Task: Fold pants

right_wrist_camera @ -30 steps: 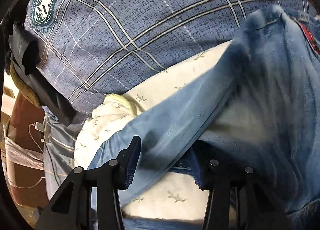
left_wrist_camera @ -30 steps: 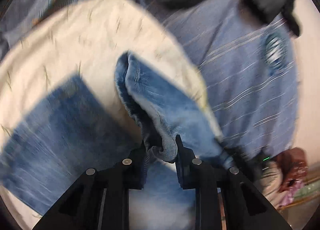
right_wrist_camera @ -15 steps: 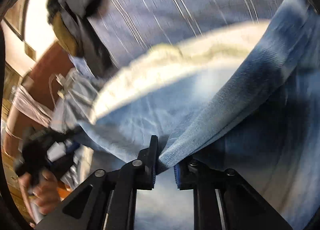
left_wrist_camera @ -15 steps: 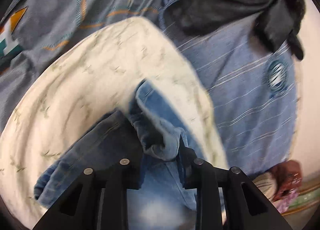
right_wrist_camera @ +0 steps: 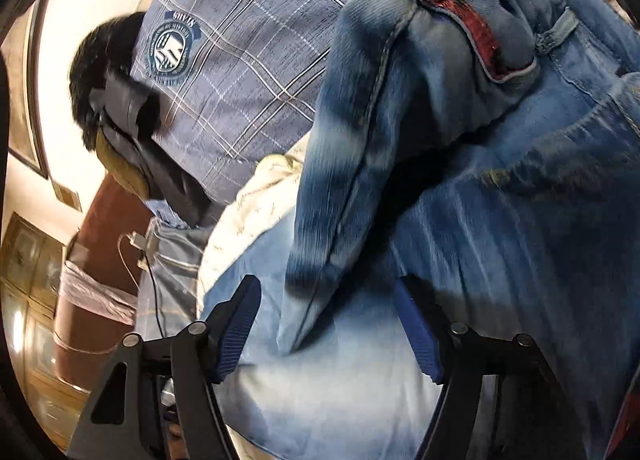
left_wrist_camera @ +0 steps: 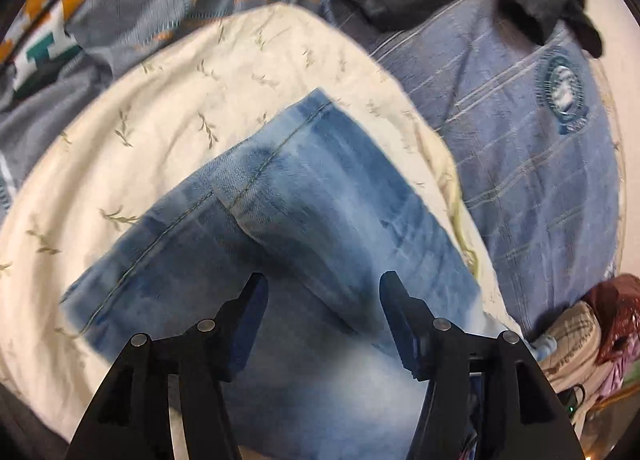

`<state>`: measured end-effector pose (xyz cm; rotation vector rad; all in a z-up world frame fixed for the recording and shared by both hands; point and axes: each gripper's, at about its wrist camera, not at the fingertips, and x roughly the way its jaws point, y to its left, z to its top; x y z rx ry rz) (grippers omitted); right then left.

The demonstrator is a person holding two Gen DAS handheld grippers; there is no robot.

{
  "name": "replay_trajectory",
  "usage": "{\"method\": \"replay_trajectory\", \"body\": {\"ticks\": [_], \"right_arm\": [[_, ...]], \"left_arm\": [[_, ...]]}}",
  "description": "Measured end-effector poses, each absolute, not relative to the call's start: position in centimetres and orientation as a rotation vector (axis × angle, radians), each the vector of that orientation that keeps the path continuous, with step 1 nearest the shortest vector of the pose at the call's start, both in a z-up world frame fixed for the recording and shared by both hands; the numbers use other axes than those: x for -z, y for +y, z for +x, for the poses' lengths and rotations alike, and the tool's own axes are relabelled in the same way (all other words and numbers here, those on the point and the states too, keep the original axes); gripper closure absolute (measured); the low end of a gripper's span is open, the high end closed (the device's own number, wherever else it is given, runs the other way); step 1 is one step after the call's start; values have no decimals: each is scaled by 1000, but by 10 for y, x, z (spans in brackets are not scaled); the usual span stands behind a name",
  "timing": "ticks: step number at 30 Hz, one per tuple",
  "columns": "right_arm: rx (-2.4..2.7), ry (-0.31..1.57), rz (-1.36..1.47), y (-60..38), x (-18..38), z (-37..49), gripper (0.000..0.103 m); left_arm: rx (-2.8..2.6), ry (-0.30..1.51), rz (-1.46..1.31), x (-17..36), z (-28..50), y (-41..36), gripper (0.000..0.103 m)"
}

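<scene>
Blue jeans [left_wrist_camera: 304, 216] lie folded over on a cream leaf-print pillow [left_wrist_camera: 168, 92]; the leg hems lie across a lower layer of denim. My left gripper [left_wrist_camera: 324, 292] is open just above the denim and holds nothing. In the right wrist view the waistband end of the jeans [right_wrist_camera: 460, 108], with its button and red inner lining, lies bunched on the lower layer. My right gripper [right_wrist_camera: 328, 300] is open over the denim, with a fold of cloth lying between its fingers but not pinched.
A person in a blue plaid shirt [left_wrist_camera: 532, 132] stands close beyond the pillow, also in the right wrist view [right_wrist_camera: 248, 48]. A grey patterned bedcover [left_wrist_camera: 100, 8] lies at the upper left. A brown bedside unit [right_wrist_camera: 92, 268] with a cable stands at the left.
Both grippers opened and let go of the jeans. The fold each one held now lies on the lower layer.
</scene>
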<state>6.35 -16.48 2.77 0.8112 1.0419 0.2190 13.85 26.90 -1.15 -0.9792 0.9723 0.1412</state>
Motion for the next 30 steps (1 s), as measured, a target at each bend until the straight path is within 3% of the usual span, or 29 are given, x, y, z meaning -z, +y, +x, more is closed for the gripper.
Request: {"method": "replay_trajectory", "body": {"ticks": [1,2,3,4,6,13,16,20,30], "right_arm": [[-222,1041,808,-160,-26,68,52],[-238,1043,787,-159,-26,73,69],[-226,1048,744,-162,-28,75,93],[-205,1059,714,-161,-30,78,98],[-245,1036,736,-163,-45,80,99],[-350,926,658,-165,-100,22,99],[-392,975,611,-157,-72,-12,99],[-321,1140,580,-150,-12,-22,99],[-355,1082,581,-153,-39,-32,99]], "left_arm": [[-152,969,-1013,18,143,273,47],[-161,951,-1056,22,146,277,55],[-169,926,-1099,23,149,283,76],[-171,923,-1103,24,152,286,90],[-153,887,-1127,12,161,294,98],[41,722,-969,-80,142,297,98],[-61,795,-878,-59,104,292,98],[-179,1023,-1015,11,89,286,98],[-200,961,-986,-6,68,285,97]]}}
